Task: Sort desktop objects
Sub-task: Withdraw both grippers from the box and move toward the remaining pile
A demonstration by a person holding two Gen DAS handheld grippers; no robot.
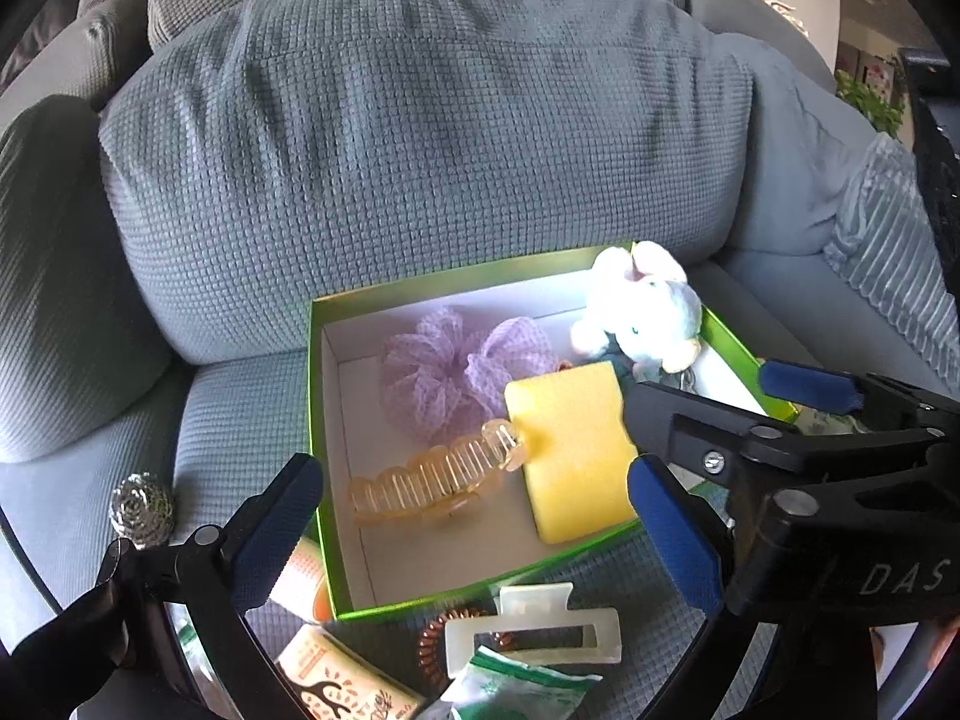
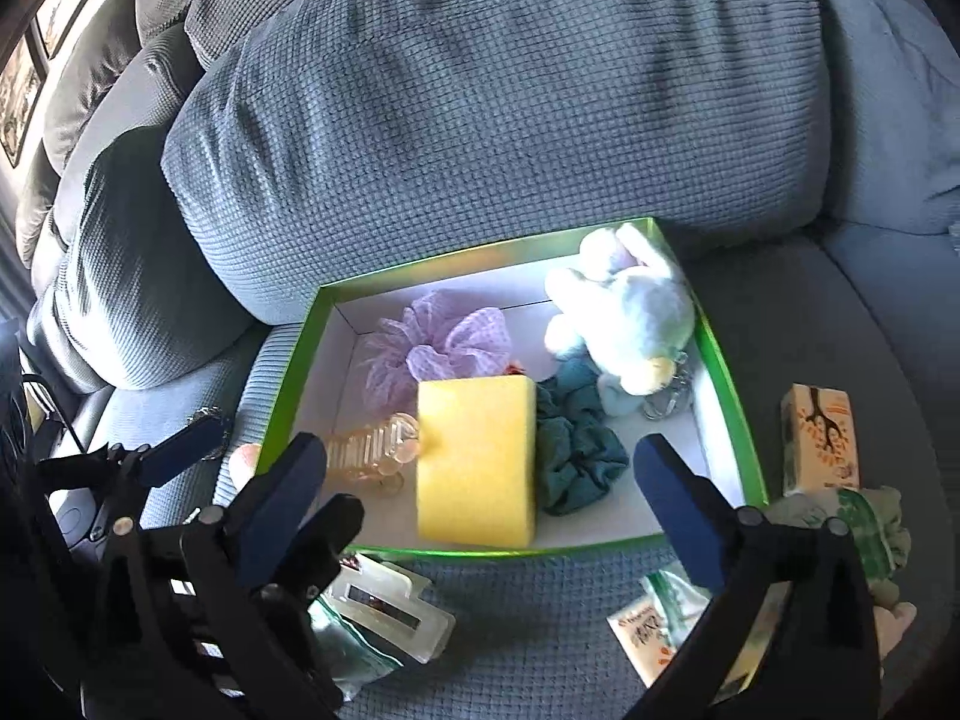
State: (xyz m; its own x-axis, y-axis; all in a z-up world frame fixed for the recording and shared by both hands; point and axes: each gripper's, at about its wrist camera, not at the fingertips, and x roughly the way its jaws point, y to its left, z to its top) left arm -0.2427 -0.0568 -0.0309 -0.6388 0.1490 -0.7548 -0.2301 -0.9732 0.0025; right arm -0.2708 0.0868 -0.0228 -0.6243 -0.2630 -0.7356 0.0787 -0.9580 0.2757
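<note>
Both tools hang wide and empty over the green box (image 2: 729, 384) on the sofa, where the yellow sponge (image 2: 477, 459) lies, likely light and squashy, best pinched across its short sides.

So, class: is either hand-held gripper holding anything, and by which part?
Nothing is held. The left hand-held gripper and the right hand-held gripper are both open above the box.

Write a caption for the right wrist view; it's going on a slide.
Open right gripper above green box holding yellow sponge, scrunchies and plush toy.
</note>
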